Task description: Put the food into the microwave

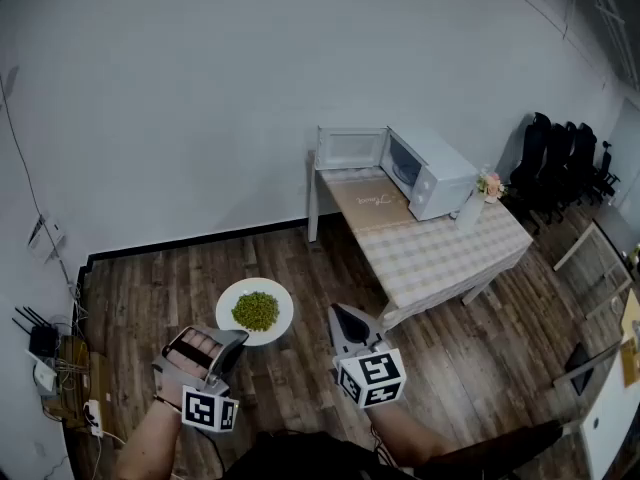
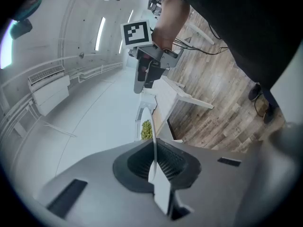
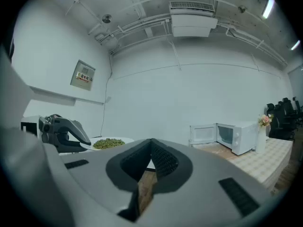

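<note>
my left claw is clenched on the rim of the white plate, which carries a heap of green peas. the plate is well apart from the microwave, out over the wooden floor. the microwave stands on the desk with its door swung open. my right claw is closed on nothing, just beside the plate and also well short of the microwave.

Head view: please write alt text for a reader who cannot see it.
The left hand-held gripper holds a white plate of green peas by its rim above a wooden floor, the right hand-held gripper empty beside it. Ahead, a white microwave stands open on a checked table.
</note>
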Demonstrator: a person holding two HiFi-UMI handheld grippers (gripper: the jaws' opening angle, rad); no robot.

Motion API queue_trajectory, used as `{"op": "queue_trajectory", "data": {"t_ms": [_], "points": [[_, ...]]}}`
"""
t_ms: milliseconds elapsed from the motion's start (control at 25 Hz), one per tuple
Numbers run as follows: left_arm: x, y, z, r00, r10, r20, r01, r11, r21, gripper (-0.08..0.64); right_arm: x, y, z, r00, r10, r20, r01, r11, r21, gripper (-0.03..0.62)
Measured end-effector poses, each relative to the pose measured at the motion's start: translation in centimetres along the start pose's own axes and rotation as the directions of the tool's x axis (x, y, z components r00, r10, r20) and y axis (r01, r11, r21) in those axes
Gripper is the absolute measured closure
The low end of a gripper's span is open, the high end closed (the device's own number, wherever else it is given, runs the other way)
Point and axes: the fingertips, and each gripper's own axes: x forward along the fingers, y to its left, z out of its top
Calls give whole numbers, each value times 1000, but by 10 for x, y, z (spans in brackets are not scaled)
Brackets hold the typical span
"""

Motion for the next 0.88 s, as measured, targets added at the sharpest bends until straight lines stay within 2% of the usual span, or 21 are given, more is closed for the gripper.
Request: {"op": "queue_trajectory", "data": {"t_ms": [360, 640, 880], "points": [[-1, 0, -10, 1000, -8, 1, 8, 1000, 8, 541, 7, 5, 3, 1000, -2, -6, 2, 999, -37, 584], [-4, -1, -16, 1000, -16, 11, 16, 1000, -1, 541, 11, 12, 5, 1000, 2, 23, -3, 1000, 16, 584], [-6, -1, -29, 999, -18, 38, 19, 1000, -9, 541, 23, 23, -3, 1000, -17, -2, 17, 999, 28, 584]]}}
